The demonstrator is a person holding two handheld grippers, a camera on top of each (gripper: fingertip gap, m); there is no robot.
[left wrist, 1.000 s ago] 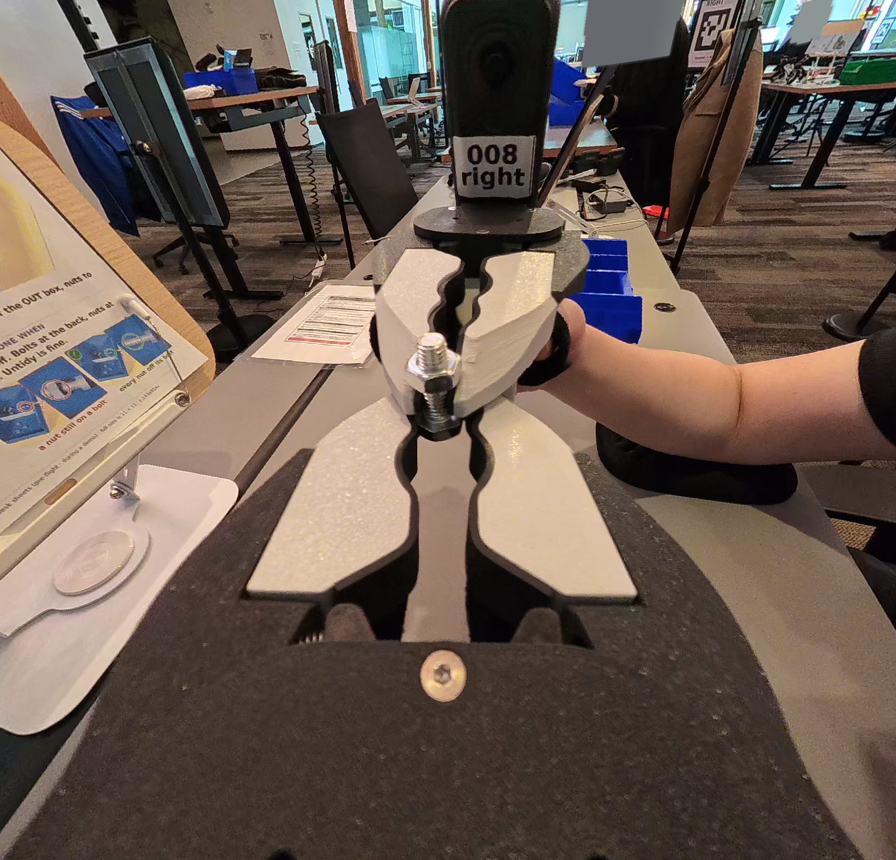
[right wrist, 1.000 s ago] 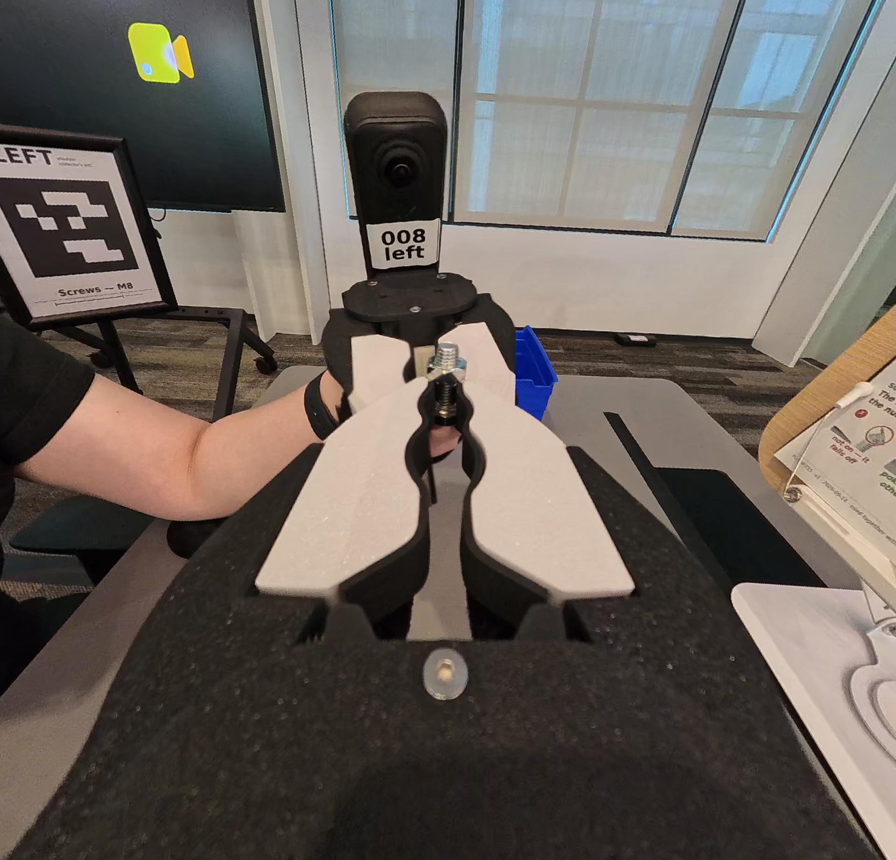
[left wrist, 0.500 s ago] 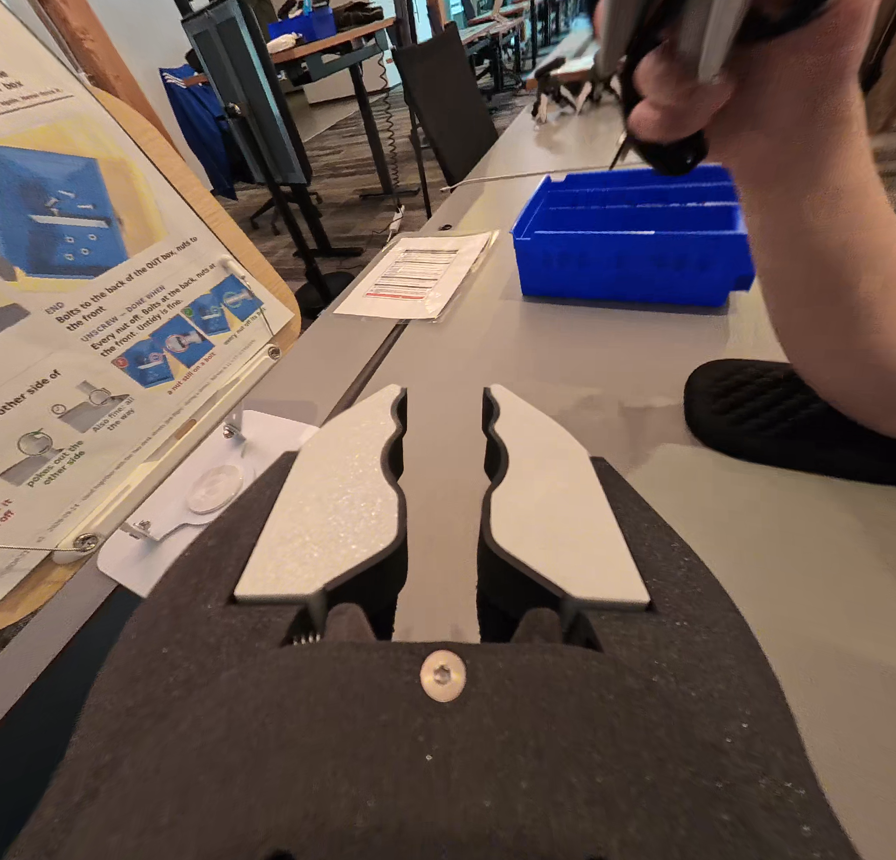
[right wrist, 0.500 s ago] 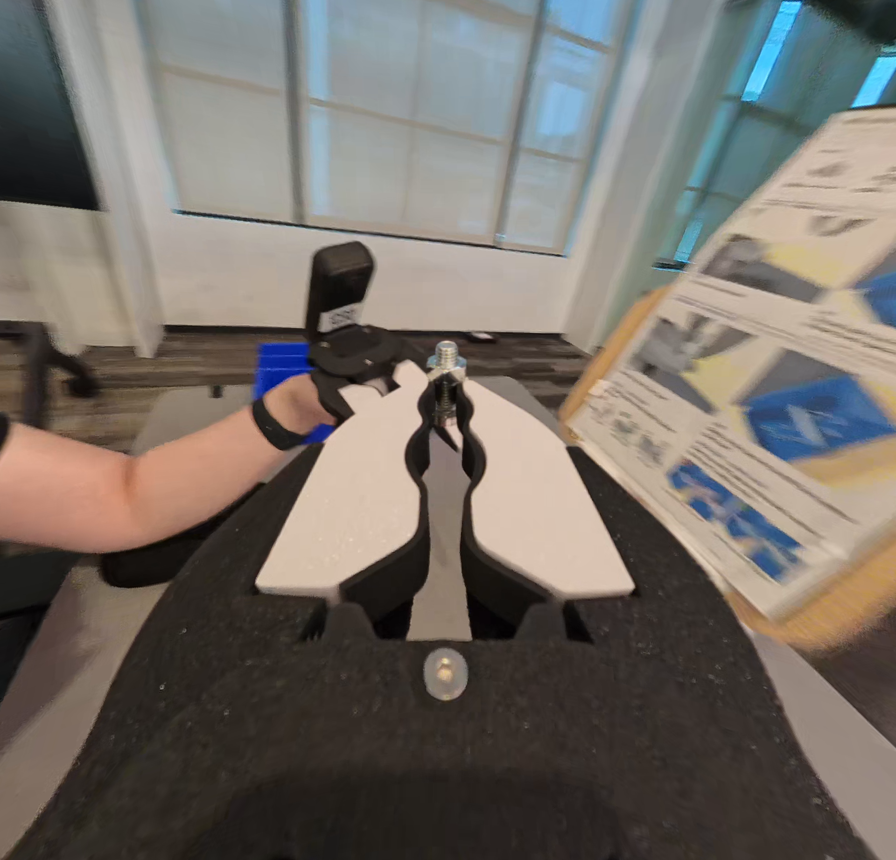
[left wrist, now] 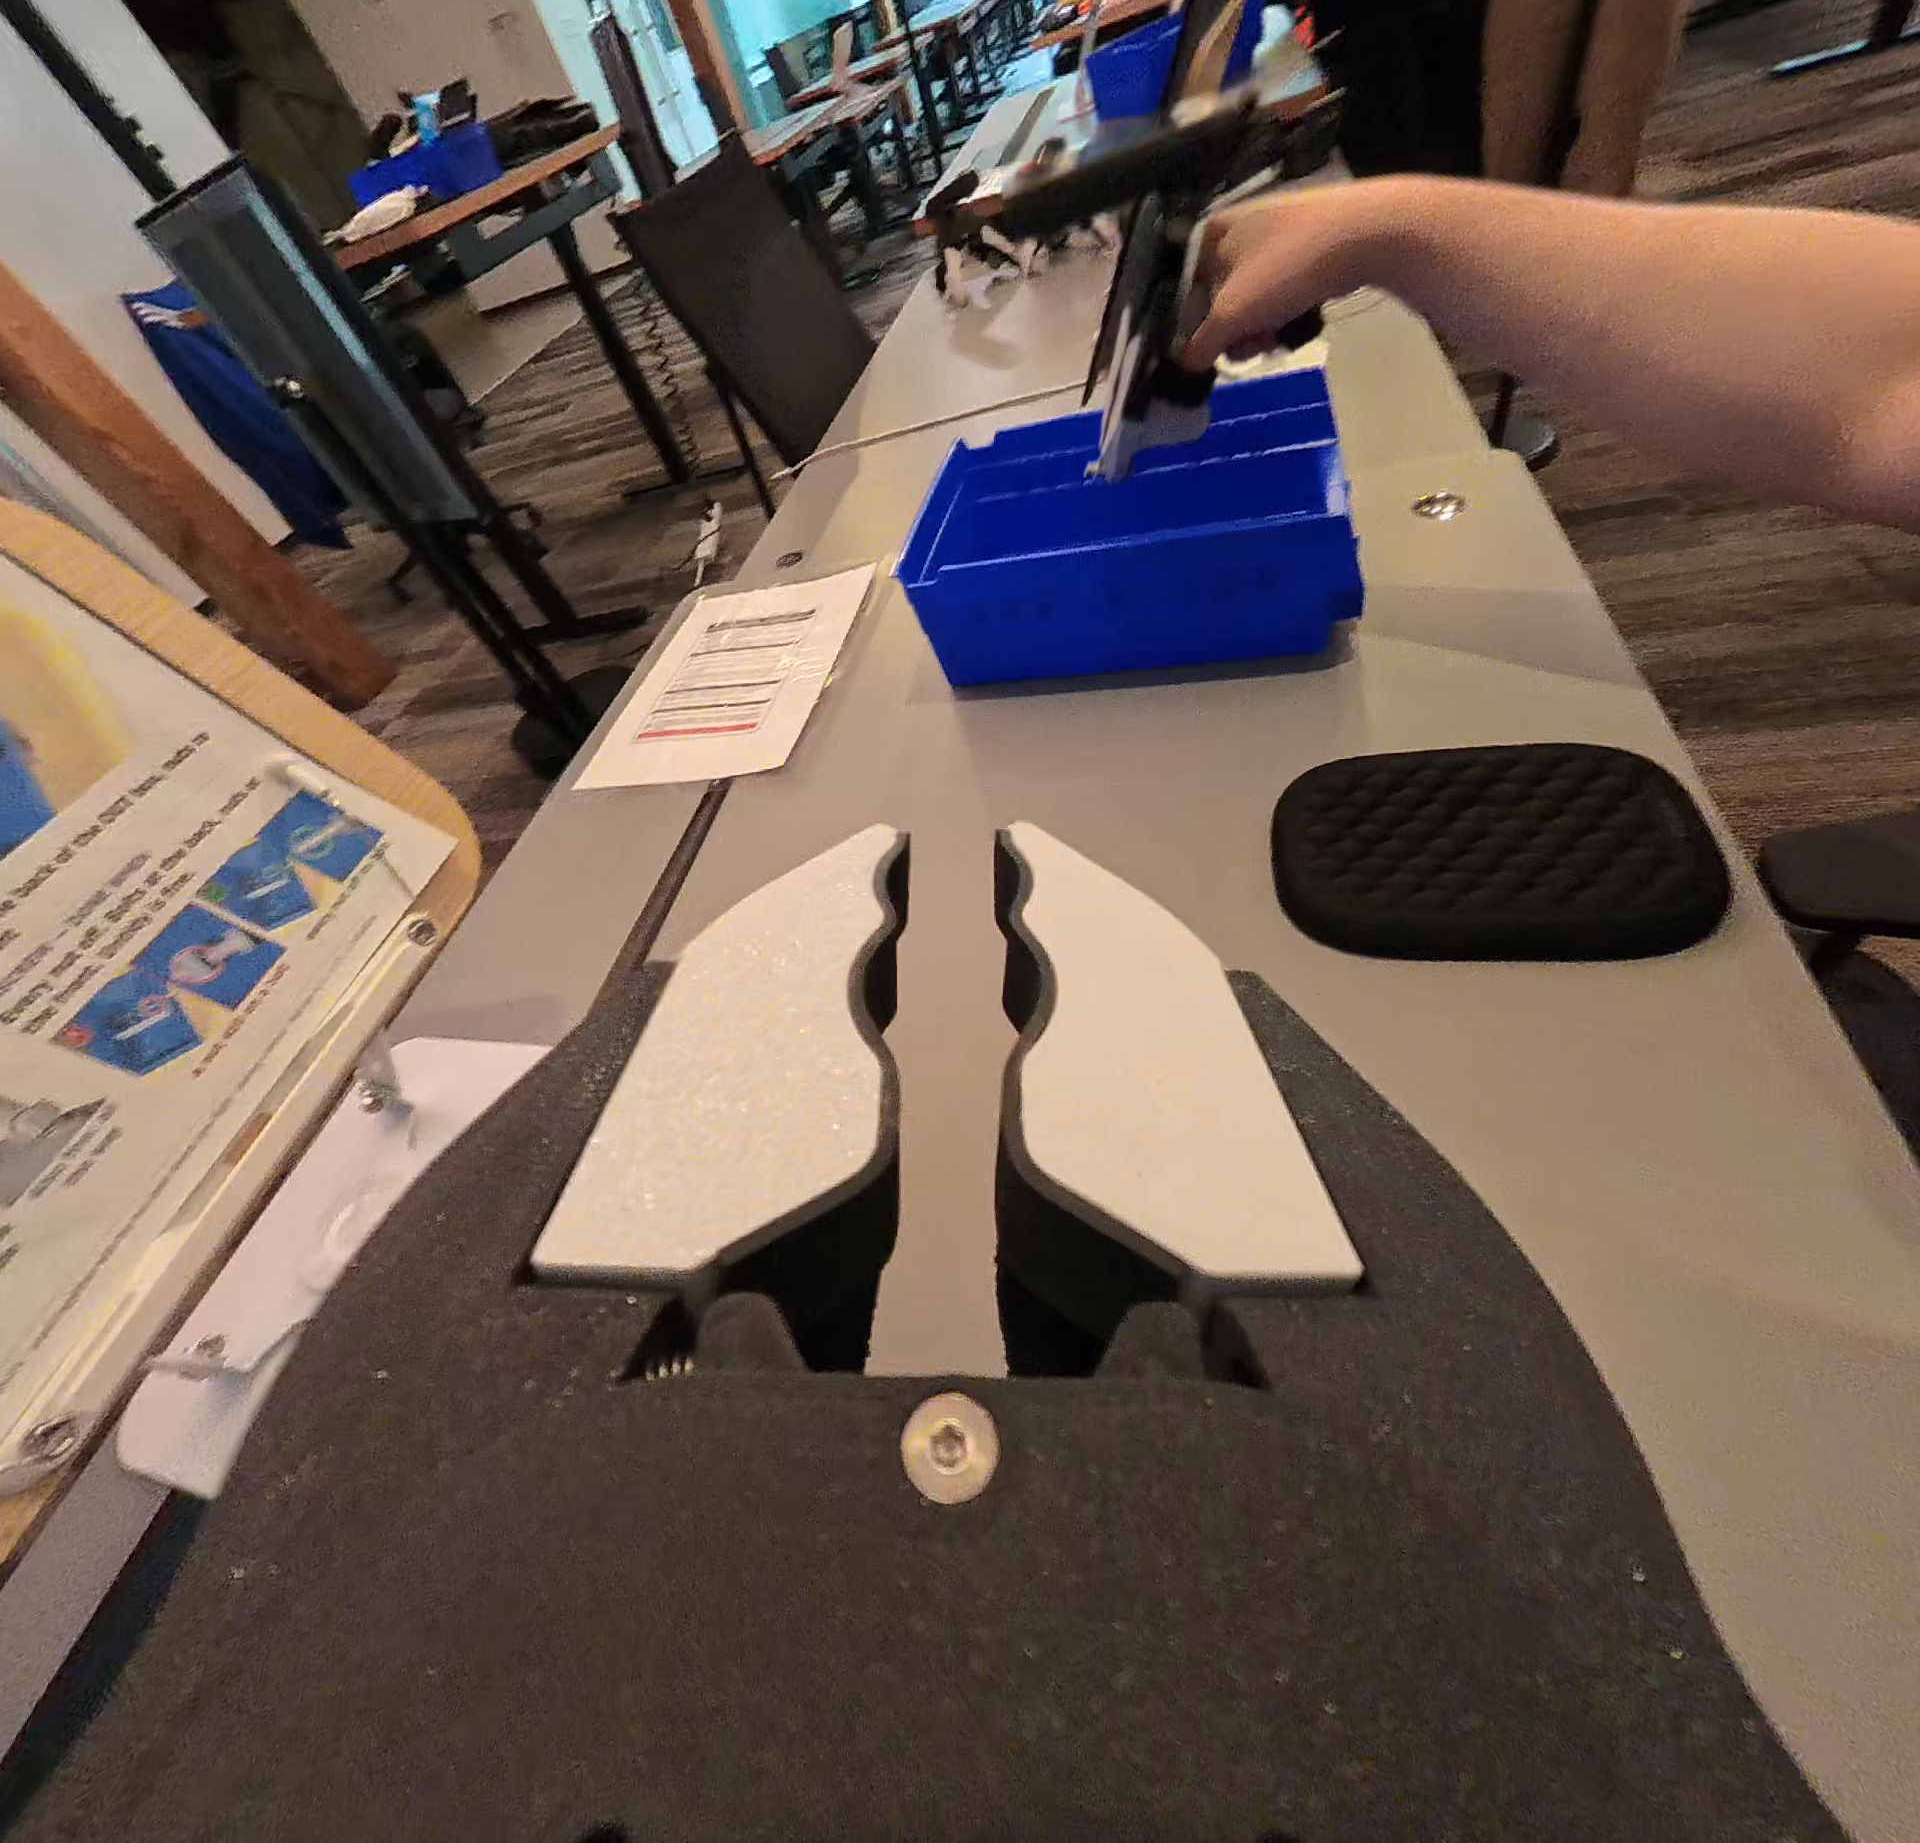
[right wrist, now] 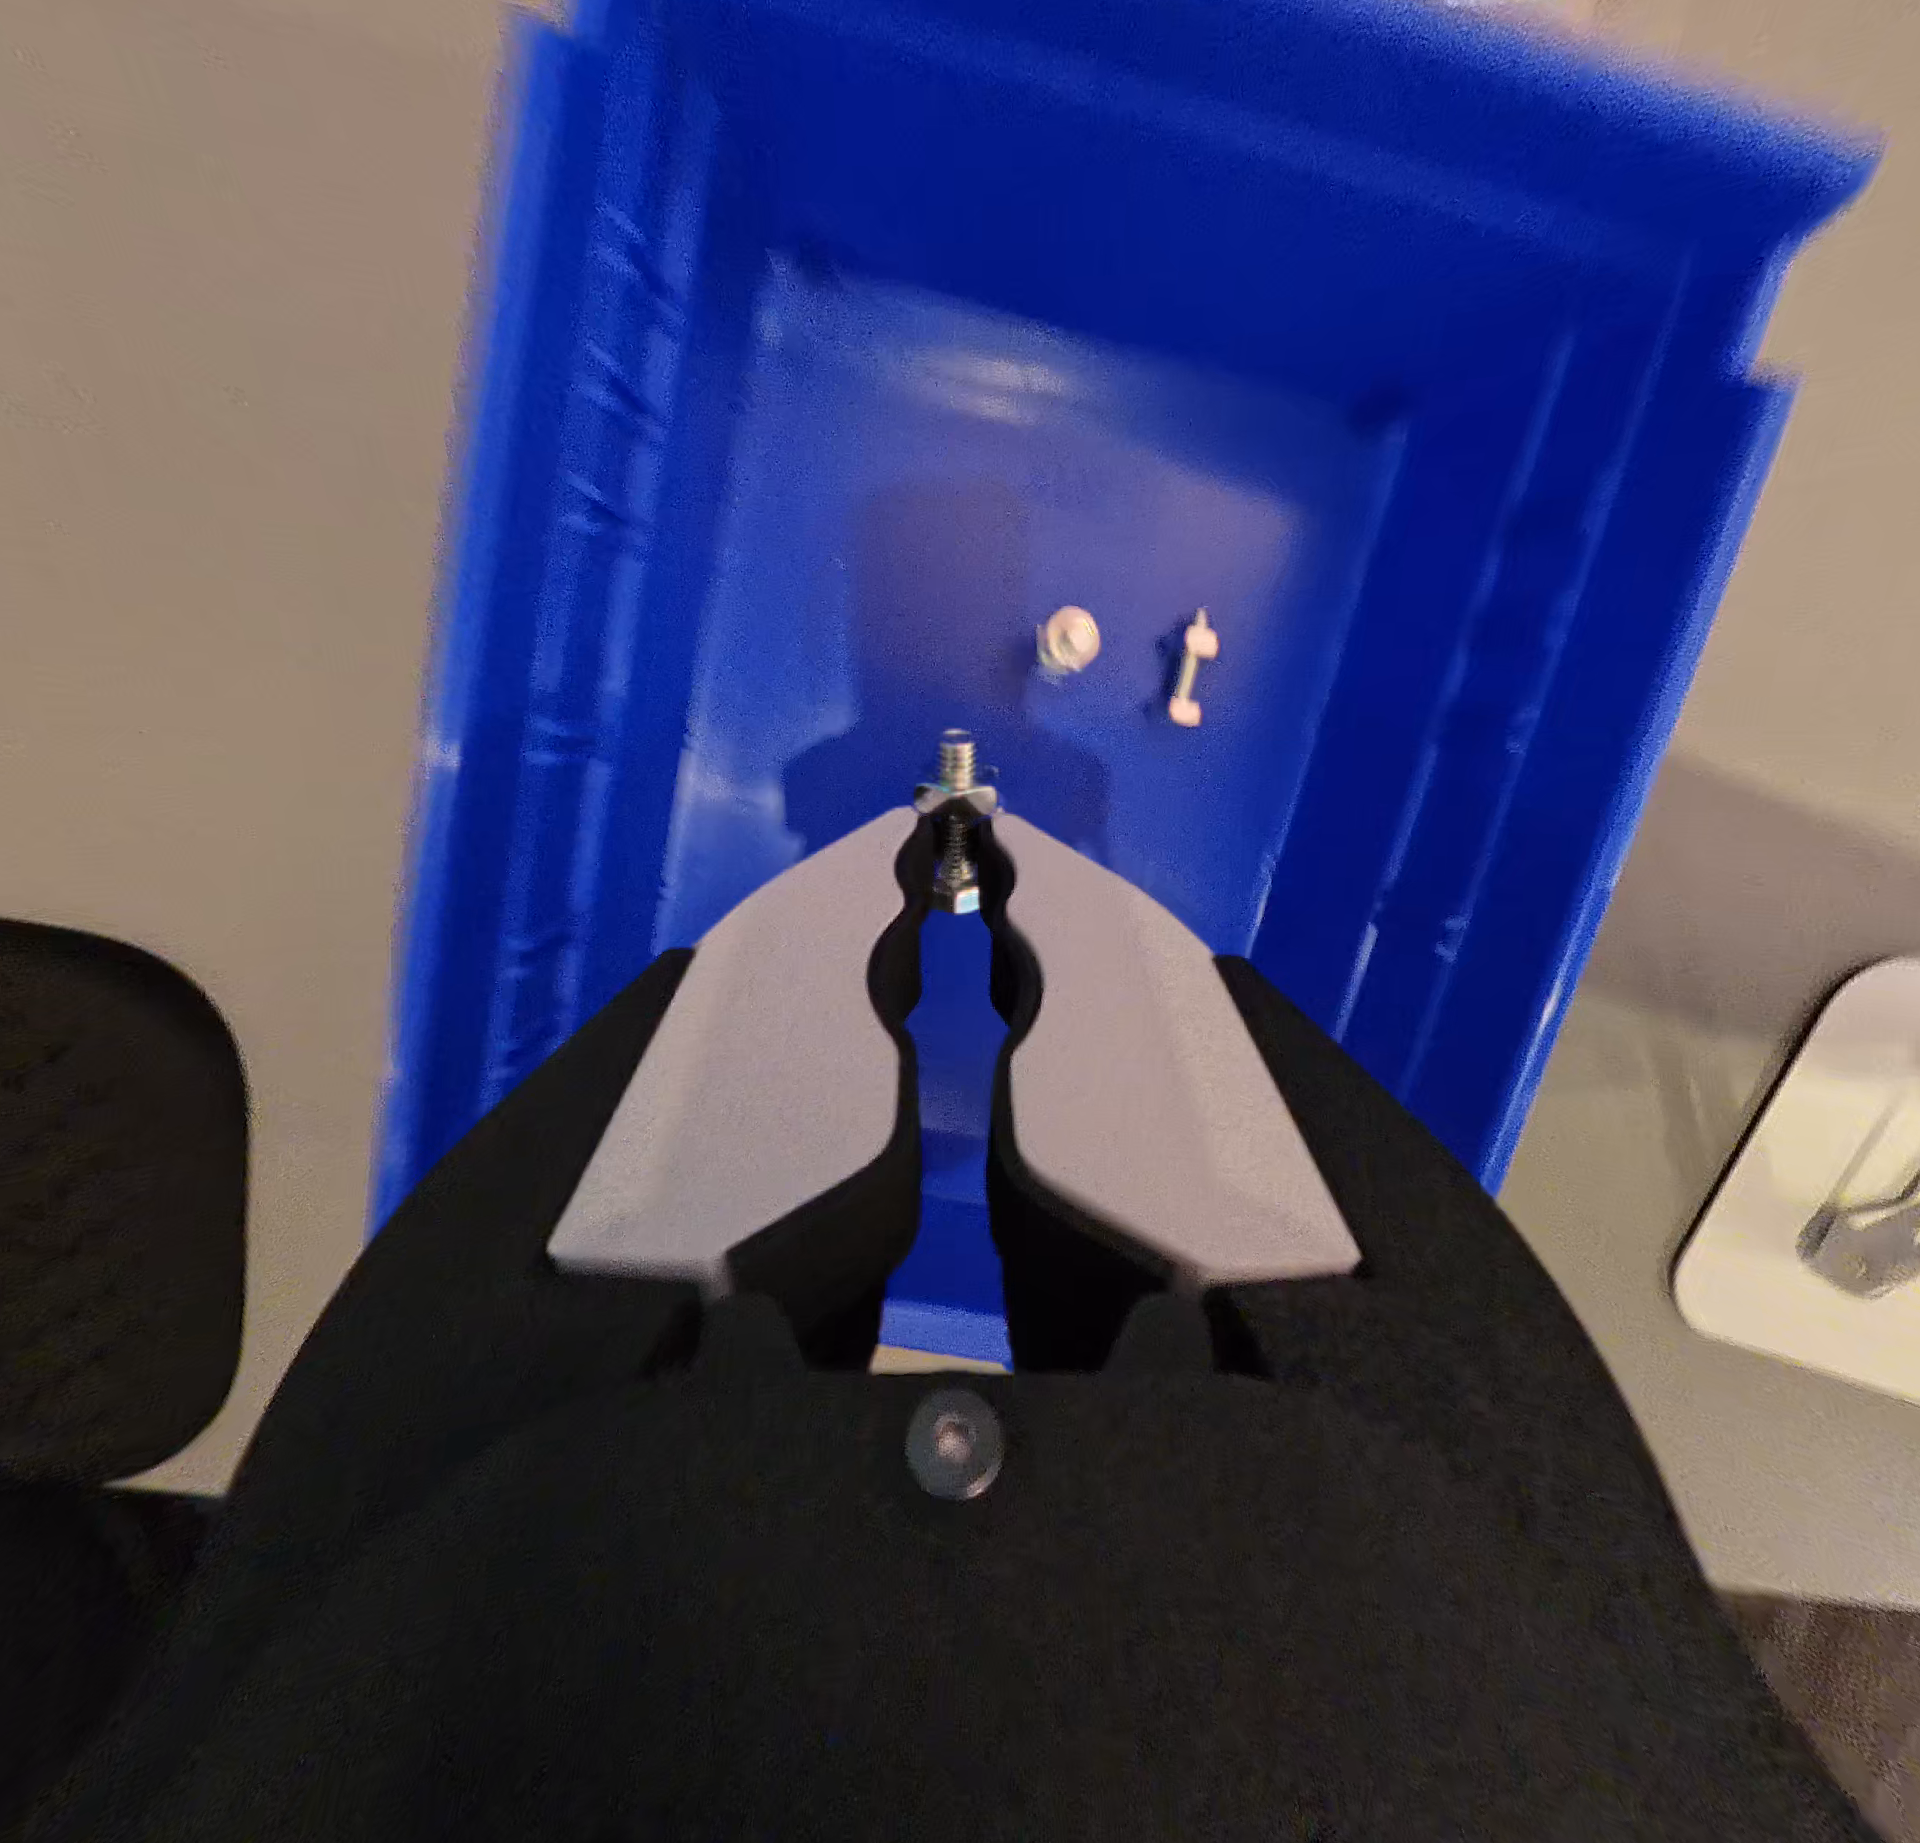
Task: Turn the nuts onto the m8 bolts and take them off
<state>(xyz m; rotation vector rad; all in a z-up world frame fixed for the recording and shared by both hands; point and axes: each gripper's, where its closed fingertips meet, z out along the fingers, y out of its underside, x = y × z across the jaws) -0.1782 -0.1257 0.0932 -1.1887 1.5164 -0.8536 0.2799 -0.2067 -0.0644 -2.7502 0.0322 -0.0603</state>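
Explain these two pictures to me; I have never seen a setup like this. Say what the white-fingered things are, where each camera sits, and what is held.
A person holds a two-fingered claw in each hand, with a camera on each looking along its fingers. One picture looks along the left claw, open and empty above the grey table. Ahead lie a blue bin, a printed sheet and a black pad. The other picture looks down the right claw into that bin; it grips a bolt with a nut on it. Two small metal pieces lie on the bin's floor.
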